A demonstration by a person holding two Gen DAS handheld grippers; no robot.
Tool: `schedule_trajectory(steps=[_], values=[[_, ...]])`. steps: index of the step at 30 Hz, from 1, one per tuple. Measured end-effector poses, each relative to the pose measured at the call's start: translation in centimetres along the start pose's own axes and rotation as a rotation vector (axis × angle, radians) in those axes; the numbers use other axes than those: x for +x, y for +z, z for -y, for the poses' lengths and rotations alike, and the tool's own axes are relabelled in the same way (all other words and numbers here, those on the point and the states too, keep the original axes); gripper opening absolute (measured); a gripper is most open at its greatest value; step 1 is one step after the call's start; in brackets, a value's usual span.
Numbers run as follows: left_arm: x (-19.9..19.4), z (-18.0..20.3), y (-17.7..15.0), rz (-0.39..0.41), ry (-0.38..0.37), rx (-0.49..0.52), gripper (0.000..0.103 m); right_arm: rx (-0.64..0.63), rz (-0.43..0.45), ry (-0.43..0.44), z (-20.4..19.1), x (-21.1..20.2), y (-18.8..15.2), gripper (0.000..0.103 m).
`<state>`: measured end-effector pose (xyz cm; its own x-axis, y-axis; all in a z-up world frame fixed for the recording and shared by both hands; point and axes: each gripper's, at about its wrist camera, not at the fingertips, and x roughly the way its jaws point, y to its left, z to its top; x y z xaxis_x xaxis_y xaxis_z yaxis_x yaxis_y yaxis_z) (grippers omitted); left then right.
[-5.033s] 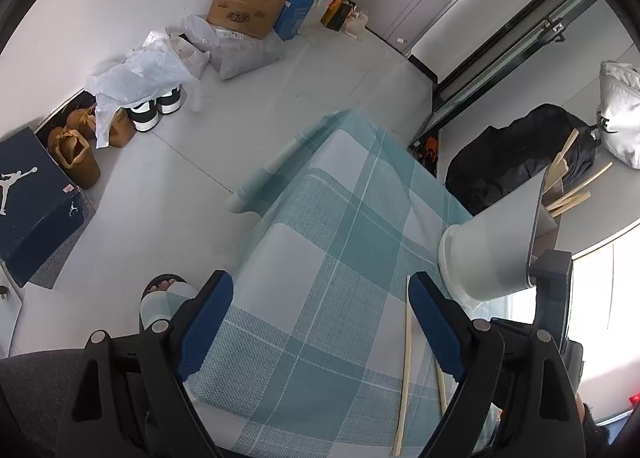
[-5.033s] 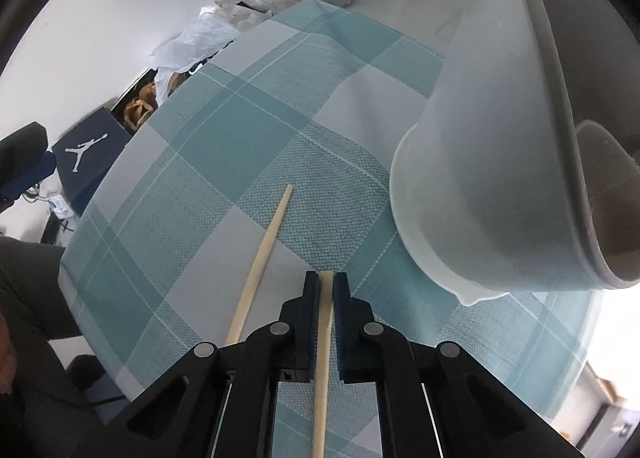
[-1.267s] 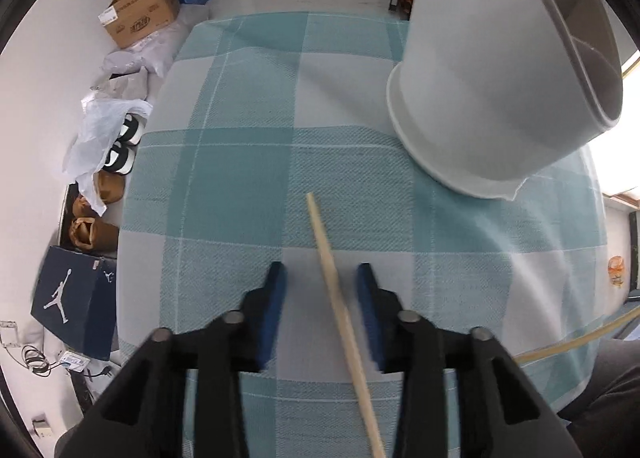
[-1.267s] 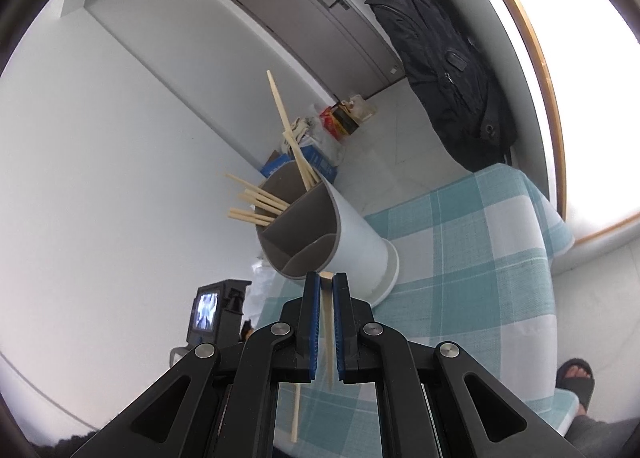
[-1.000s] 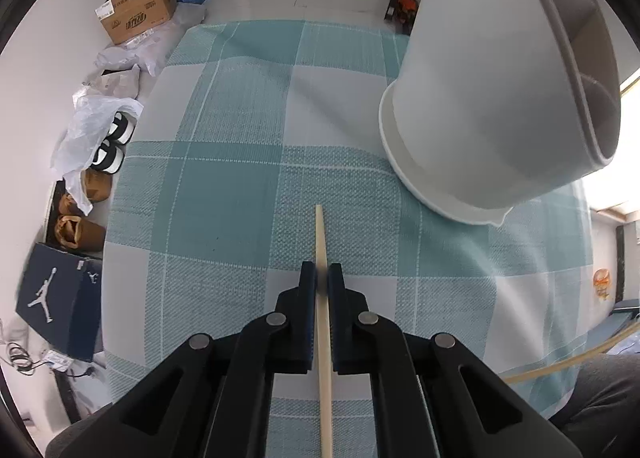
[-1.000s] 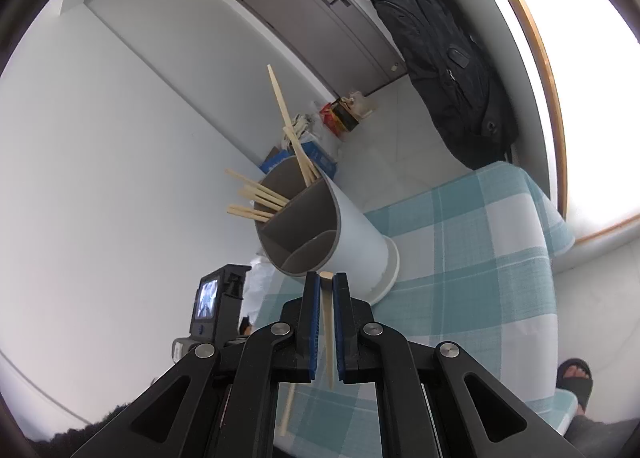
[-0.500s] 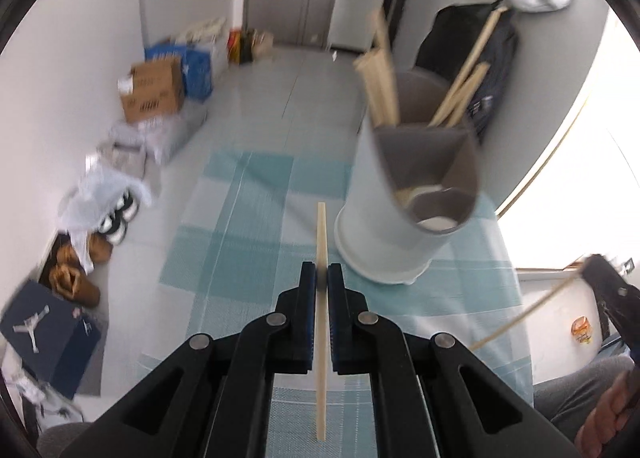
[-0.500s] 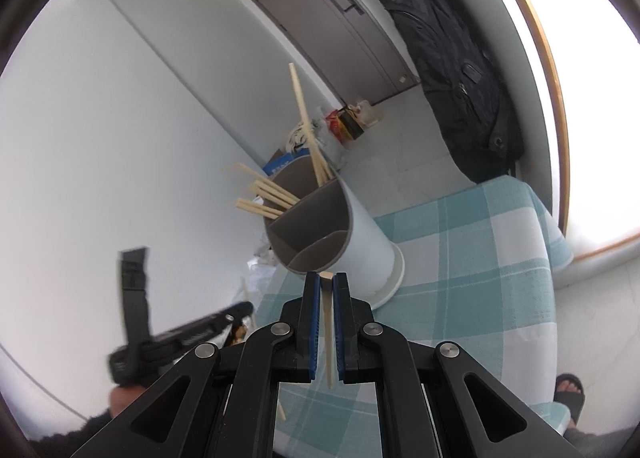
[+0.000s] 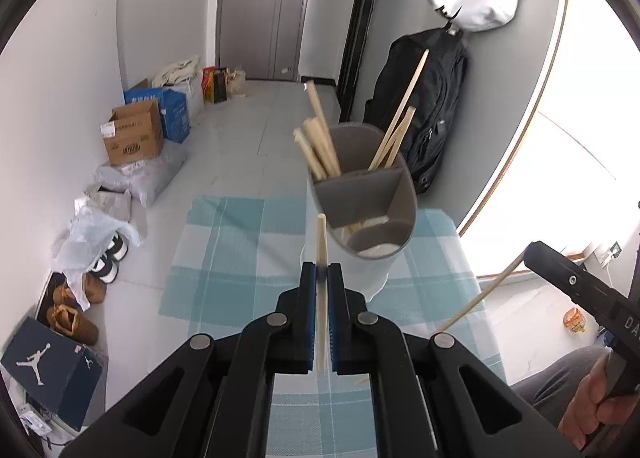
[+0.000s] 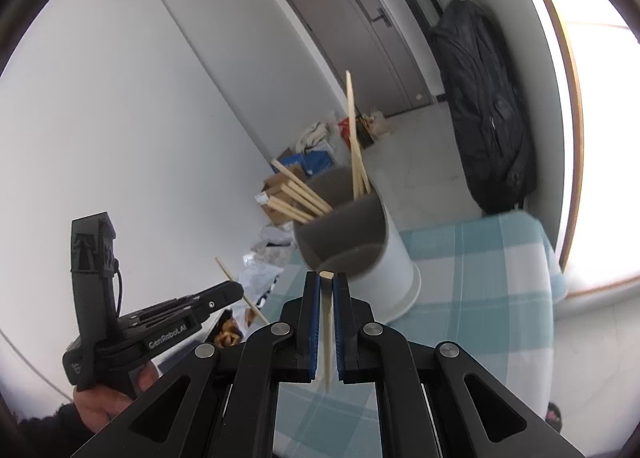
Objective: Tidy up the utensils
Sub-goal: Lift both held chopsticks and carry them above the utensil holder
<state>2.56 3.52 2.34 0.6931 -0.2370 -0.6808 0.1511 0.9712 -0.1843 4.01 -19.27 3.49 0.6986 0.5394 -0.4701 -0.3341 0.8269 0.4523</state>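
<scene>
A white utensil holder [image 9: 360, 213] with grey divided compartments stands on the teal checked tablecloth [image 9: 240, 250]; several wooden chopsticks stick out of its far compartments. My left gripper [image 9: 321, 272] is shut on a wooden chopstick [image 9: 321, 242], held up in the air just left of the holder's rim. My right gripper [image 10: 327, 282] is shut on another chopstick [image 10: 327, 322], its tip close to the holder [image 10: 352, 246]. The right gripper with its chopstick [image 9: 476, 302] shows at the right of the left wrist view; the left gripper [image 10: 224, 294] shows at the left of the right wrist view.
The table is small, with edges close all round. Cardboard boxes [image 9: 132, 133], shoes [image 9: 108, 262], plastic bags and a shoebox [image 9: 44, 370] lie on the floor at left. A black backpack [image 9: 432, 109] and white bag hang behind the holder.
My left gripper shut on the chopstick on the cloth and lifted it high above the table toward the holder. My right gripper has stayed up with its chopstick, drifting slightly closer to the holder.
</scene>
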Motion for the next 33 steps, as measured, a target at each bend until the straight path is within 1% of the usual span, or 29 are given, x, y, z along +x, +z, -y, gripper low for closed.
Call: schedule_trajectory(steps=[5, 9, 11, 15, 19, 26, 30, 33], values=[[-1.0, 0.9, 0.9, 0.025, -0.013, 0.018, 0.001, -0.017, 0.008, -0.016, -0.7, -0.4, 1.5, 0.006], [-2.0, 1.3, 2.0, 0.012, -0.022, 0.006, 0.001, -0.036, 0.016, -0.018, -1.3, -1.0, 3.2, 0.006], [-2.9, 1.4, 2.8, 0.025, -0.028, 0.001, 0.001, -0.047, 0.020, -0.018, -1.7, -1.4, 4.2, 0.006], [-4.7, 2.0, 5.2, 0.059, -0.035, 0.005, 0.001, -0.081, 0.037, -0.016, -2.9, -2.2, 7.2, 0.006], [-5.9, 2.5, 7.9, 0.098, -0.046, 0.007, 0.001, -0.126, 0.075, -0.016, -4.2, -2.9, 10.8, 0.006], [-5.3, 2.9, 11.7, 0.110, -0.038, -0.007, 0.001, -0.168, 0.113, -0.042, -4.8, -1.7, 16.6, 0.006], [-4.4, 3.2, 13.1, 0.120, -0.028, 0.003, 0.001, -0.179, 0.121, -0.055, -4.5, -0.5, 18.8, 0.006], [-3.0, 3.1, 13.7, 0.120, -0.017, 0.011, 0.001, -0.197, 0.114, -0.069, -4.2, 1.4, 19.6, 0.006]])
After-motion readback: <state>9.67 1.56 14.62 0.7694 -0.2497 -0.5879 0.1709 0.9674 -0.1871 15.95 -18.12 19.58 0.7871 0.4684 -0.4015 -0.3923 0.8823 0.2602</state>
